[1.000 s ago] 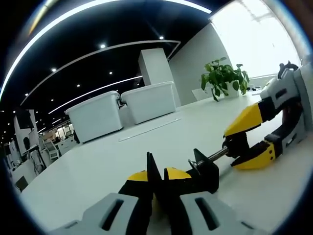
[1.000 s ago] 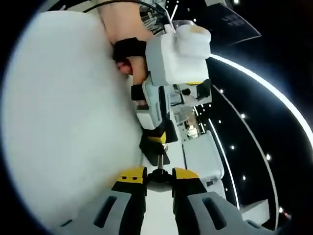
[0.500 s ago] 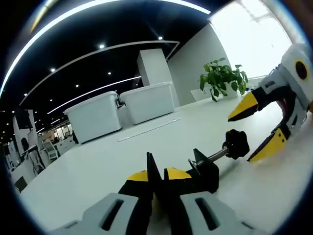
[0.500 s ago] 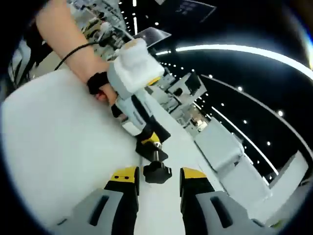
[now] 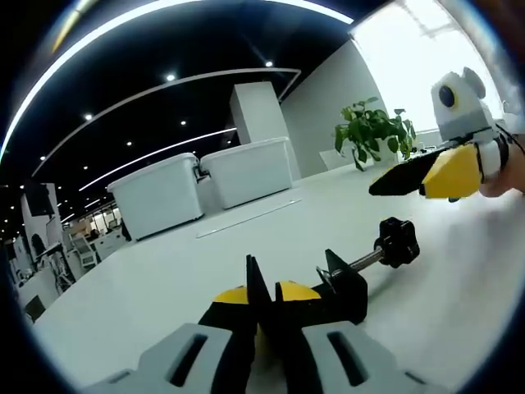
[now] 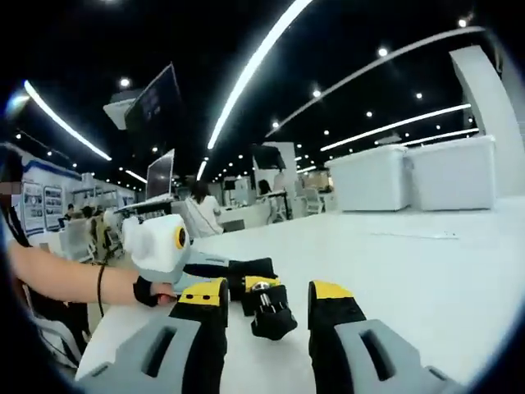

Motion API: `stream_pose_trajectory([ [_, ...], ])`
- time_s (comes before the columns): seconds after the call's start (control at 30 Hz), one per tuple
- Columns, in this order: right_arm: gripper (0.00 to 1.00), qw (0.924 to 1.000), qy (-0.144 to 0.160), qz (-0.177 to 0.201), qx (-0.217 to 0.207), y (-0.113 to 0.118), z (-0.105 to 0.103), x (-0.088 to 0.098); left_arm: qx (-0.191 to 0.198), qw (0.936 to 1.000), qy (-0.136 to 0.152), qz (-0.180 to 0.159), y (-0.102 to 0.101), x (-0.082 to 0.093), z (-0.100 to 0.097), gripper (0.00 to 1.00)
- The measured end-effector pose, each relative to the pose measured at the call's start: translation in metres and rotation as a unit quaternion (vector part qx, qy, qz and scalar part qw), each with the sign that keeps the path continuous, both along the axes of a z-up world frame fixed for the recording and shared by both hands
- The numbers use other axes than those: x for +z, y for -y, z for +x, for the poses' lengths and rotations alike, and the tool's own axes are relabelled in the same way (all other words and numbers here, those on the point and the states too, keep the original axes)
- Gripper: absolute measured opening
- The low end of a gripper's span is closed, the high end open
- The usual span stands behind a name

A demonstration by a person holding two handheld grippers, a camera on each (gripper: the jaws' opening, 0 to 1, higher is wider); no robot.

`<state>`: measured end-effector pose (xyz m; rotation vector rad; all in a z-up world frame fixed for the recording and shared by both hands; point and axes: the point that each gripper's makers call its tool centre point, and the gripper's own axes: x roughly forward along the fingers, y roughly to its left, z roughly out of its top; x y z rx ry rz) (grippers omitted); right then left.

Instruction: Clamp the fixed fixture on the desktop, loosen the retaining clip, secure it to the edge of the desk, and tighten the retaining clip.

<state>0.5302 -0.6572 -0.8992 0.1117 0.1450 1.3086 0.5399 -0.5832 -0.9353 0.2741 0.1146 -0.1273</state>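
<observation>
Left gripper view looks low across the white desk point(image 5: 164, 287): the left gripper point(image 5: 261, 297) has its jaws pressed together on the black body of the clamp point(image 5: 340, 289), which lies on the desktop with its threaded screw running off to the right and ending in a black knob point(image 5: 397, 240). The right gripper point(image 5: 426, 174) hangs above and beyond that knob, clear of it. In the right gripper view the right gripper point(image 6: 267, 300) stands with its jaws well apart, the knob point(image 6: 272, 318) between the tips but untouched, and the left gripper point(image 6: 176, 254) just behind it with a hand point(image 6: 152, 291) on its handle. The step in hand looks like loosening the screw, with the clamp not yet at the desk edge. To do it well, I would keep the left grip steady so the body cannot roll, bring the right jaws squarely over the knob along the screw's line, close on its lobes, then turn in short strokes and regrip, watching that the knob does not slip free. Two white lidded bins point(image 5: 205, 182) sit side by side at the far end of the desk, lids on, contents hidden; a potted plant point(image 5: 373, 131) stands to their right.
</observation>
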Motion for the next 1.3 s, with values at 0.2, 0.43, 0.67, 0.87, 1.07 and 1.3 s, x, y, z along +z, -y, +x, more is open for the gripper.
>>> stream_pose_trajectory([
  [0.2,0.25,0.9986,-0.013,-0.051,-0.012,-0.007,0.003,-0.028,0.001,1.0,0.0,0.0,-0.001,0.0,0.0,0.1],
  [0.43,0.24,0.9971,0.044,-0.061,-0.012,-0.008,-0.002,-0.024,0.0,1.0,-0.001,-0.001,-0.001,0.0,0.0,0.1],
  [0.67,0.24,0.9789,0.173,-0.108,-0.016,-0.01,-0.006,-0.021,0.002,1.0,0.0,0.0,-0.001,0.0,0.0,0.1],
  [0.87,0.24,0.9307,0.326,-0.164,-0.022,-0.013,-0.013,-0.022,0.003,1.0,0.0,0.0,-0.001,0.0,0.0,0.1],
  [1.07,0.24,0.8798,0.43,-0.201,-0.022,-0.013,-0.021,-0.023,0.004,1.0,0.0,0.001,-0.001,0.0,0.0,0.1],
  [1.3,0.24,0.8551,0.471,-0.216,-0.024,-0.011,-0.026,-0.022,0.004,1.0,0.0,0.001,-0.001,-0.001,0.0,0.1],
])
